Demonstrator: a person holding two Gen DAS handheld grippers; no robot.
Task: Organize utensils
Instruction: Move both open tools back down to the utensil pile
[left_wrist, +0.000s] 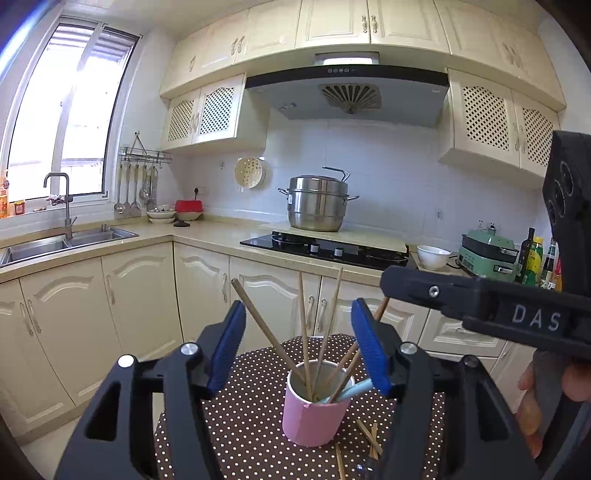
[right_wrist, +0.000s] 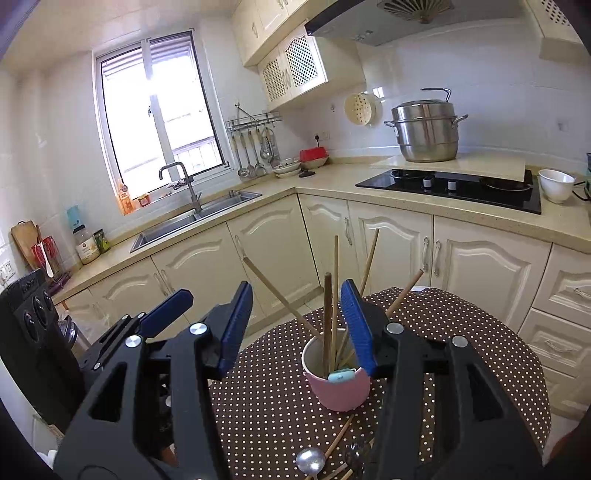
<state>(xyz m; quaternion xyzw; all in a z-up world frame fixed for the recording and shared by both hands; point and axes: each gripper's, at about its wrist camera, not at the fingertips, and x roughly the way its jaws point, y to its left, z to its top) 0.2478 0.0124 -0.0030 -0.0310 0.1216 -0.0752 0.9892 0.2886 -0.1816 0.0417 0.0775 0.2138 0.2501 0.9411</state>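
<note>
1. Pink cup (right_wrist: 338, 387) at lower centre, bristling with chopsticks (right_wrist: 335, 295).
2. Left gripper (left_wrist: 297, 347) and right gripper (right_wrist: 297, 325) both spread, empty.
3. Loose chopsticks (right_wrist: 338, 439) and spoon (right_wrist: 311, 459) at bottom: best pinched mid-shaft, dropped in upright.

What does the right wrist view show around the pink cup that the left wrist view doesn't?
Only the right wrist view shows a metal spoon lying on the dotted tablecloth in front of the cup. Only the left wrist view shows the green appliance and bottles on the counter. Both show the pink cup holding chopsticks and a light blue handle, loose chopsticks on the cloth, and open, empty grippers.
</note>
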